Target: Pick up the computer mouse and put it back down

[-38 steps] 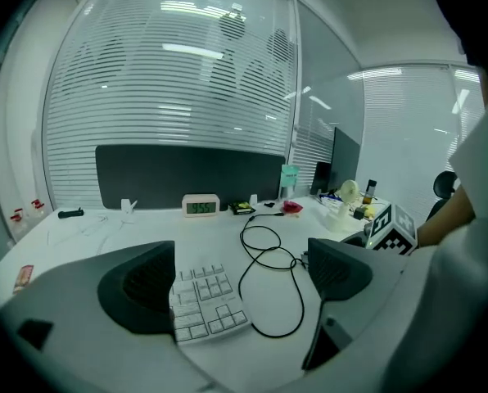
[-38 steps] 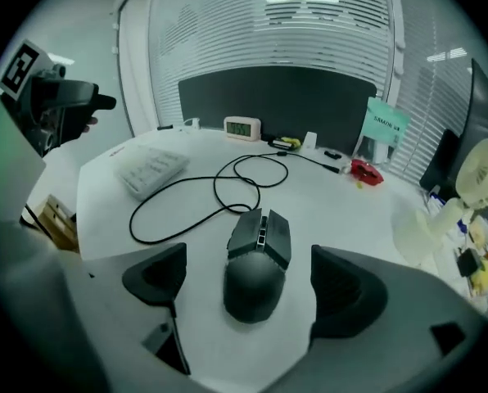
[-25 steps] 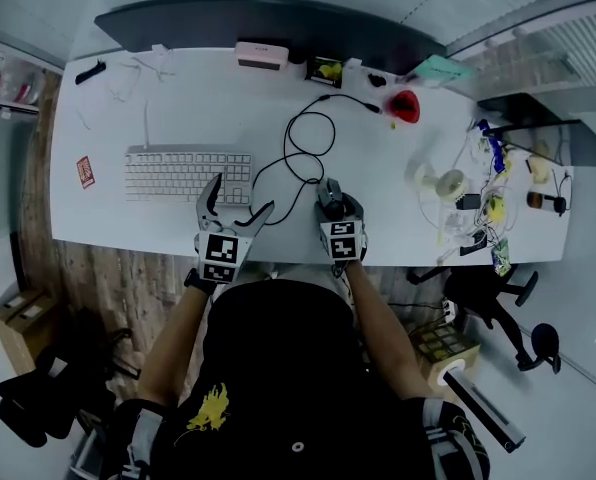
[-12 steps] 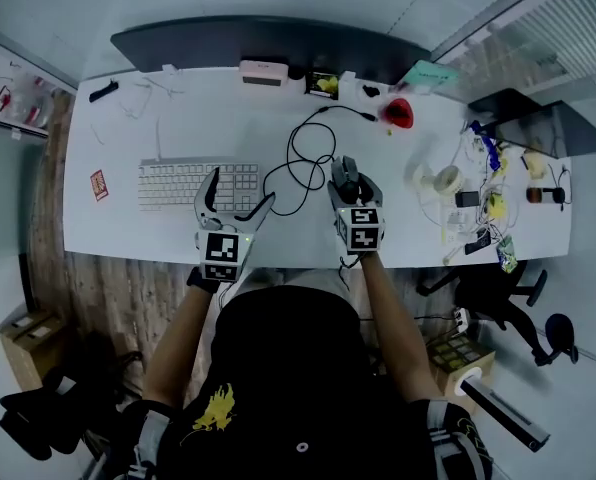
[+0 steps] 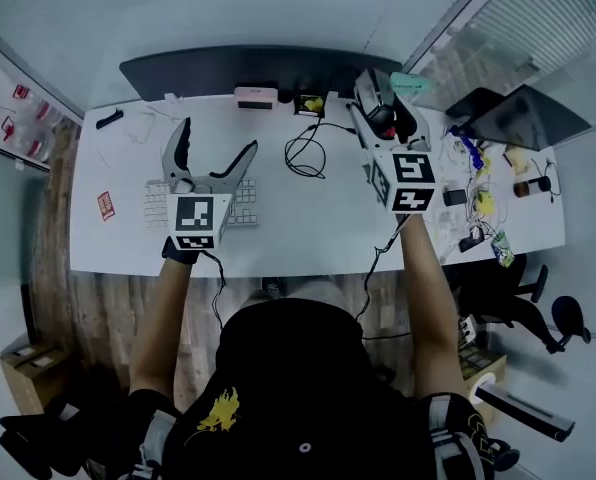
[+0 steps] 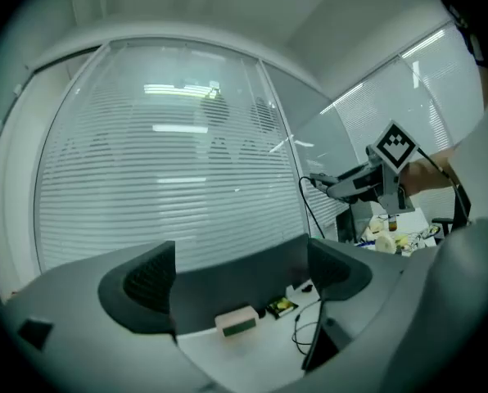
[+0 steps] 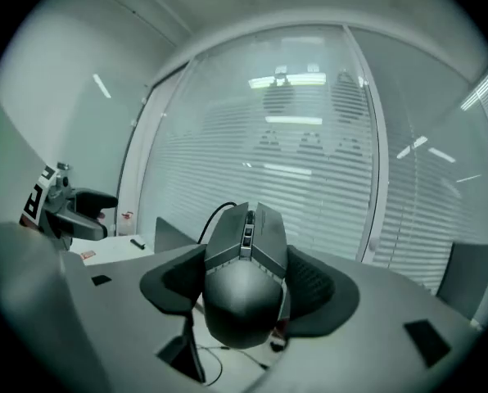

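A dark grey wired computer mouse [image 7: 246, 277] sits between the pads of my right gripper [image 7: 248, 293], which is shut on its sides. In the head view that gripper [image 5: 380, 108] holds the mouse [image 5: 376, 96] high above the back of the white desk [image 5: 308, 223], pointing roughly level. The mouse's black cable [image 5: 308, 153] trails down to a coil on the desk. My left gripper [image 5: 216, 140] is raised over the white keyboard [image 5: 240, 214], open and empty. In the left gripper view its jaws [image 6: 237, 281] stand wide apart with nothing between them.
A dark curved monitor [image 5: 248, 68] runs along the desk's back edge, with a pale box [image 5: 255, 96] and a small yellow-and-black item [image 5: 308, 104] in front of it. Cables and small clutter [image 5: 478, 208] cover the desk's right end. Glass walls with blinds [image 6: 187, 162] stand behind.
Both grippers have risen well above the desk. The right one has lifted the mouse off the desk and carried it up and towards the back. The left stayed open.
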The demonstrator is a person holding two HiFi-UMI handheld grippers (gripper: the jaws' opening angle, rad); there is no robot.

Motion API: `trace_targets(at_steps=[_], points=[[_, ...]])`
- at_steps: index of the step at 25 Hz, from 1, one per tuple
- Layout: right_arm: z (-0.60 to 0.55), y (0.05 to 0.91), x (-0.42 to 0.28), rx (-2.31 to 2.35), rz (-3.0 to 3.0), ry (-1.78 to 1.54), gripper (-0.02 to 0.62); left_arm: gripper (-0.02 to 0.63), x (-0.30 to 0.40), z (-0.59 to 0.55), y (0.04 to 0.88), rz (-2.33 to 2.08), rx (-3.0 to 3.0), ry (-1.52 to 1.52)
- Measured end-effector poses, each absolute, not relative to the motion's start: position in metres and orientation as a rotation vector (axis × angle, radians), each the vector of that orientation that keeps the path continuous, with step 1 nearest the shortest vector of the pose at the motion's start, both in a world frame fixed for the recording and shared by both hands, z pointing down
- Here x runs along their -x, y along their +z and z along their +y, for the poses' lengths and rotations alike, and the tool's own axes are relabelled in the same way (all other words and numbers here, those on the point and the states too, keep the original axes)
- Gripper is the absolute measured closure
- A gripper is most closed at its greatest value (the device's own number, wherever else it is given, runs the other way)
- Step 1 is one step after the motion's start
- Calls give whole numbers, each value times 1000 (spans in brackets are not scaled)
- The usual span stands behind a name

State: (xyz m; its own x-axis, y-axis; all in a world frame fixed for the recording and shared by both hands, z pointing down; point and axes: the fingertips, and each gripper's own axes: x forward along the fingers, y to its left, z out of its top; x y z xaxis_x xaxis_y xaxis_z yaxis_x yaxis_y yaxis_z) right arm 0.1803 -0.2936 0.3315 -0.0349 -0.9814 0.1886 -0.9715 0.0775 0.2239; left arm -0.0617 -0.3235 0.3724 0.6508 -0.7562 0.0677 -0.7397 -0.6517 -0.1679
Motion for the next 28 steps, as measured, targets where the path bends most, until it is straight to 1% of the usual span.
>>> trace_targets(at_steps=[3,7,9,12,15,22,28], points=[[-292,257,-173,-1971,-2128,-183,288,95,67,-334,317,1262,2684,-131],[-283,164,-167,-1996,-2167,-372,288,95,65,-338,218,1239,2631,12],[-279,133,-159,-1988,-2179,-453,288,95,62,-335,178,1205,2587,68],[-274,113,-145,-1949,-2181,-535,288,95,55,-331,148,1168,2553,103],[-275,116,-139,-1921,-2192,-532,288,95,44,-330,147,1148,2531,79],[-287,157,-152,-1893,-2205,-409,288,95,26,-338,187,1139,2545,-33],[-293,249,-162,-1854,-2206,-158,288,95,11,-342,264,1101,2622,-224]])
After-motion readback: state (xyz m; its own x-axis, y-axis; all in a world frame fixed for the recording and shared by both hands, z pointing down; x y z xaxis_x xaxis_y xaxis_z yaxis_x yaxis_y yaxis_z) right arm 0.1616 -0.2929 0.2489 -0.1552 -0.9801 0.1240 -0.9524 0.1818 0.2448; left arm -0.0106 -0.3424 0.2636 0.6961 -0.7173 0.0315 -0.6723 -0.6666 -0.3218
